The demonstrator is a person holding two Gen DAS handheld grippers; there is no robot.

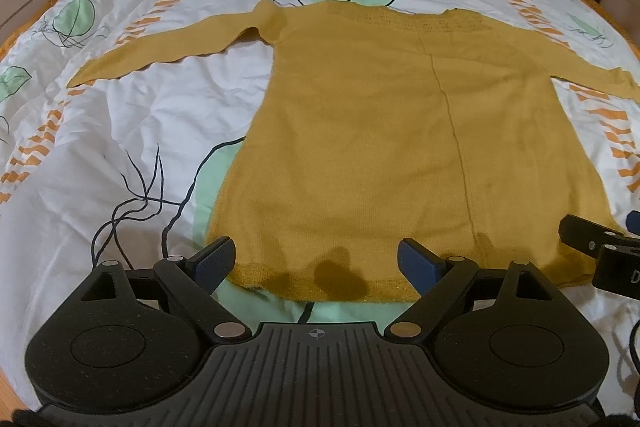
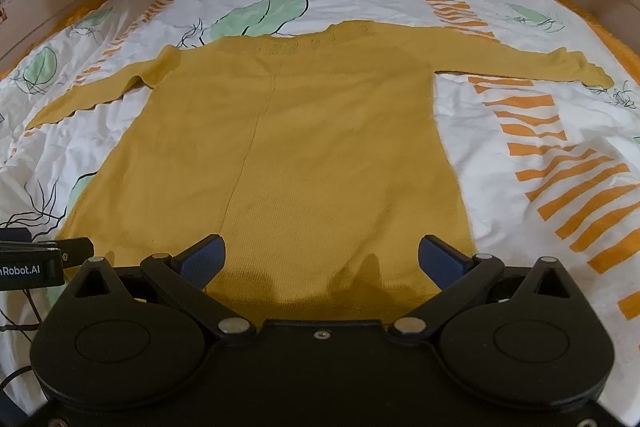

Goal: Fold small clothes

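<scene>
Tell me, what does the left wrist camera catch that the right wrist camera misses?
Only the left wrist view shows the sweater's near hem lying on a green leaf print, and the tip of the left sleeve. Only the right wrist view shows the whole right sleeve to its cuff. Both show the mustard sweater spread flat on the patterned bedcover, and an open gripper near its hem.

Soft, even daylight; each claw (image 1: 316, 259) drops dark near shadows on the sweater (image 1: 380, 131). Strong fisheye bending, dark corners, slightly soft focus.

Both wrist cameras look steeply down the bed (image 1: 120, 155), side by side, sharing the sweater (image 1: 360, 131).
</scene>
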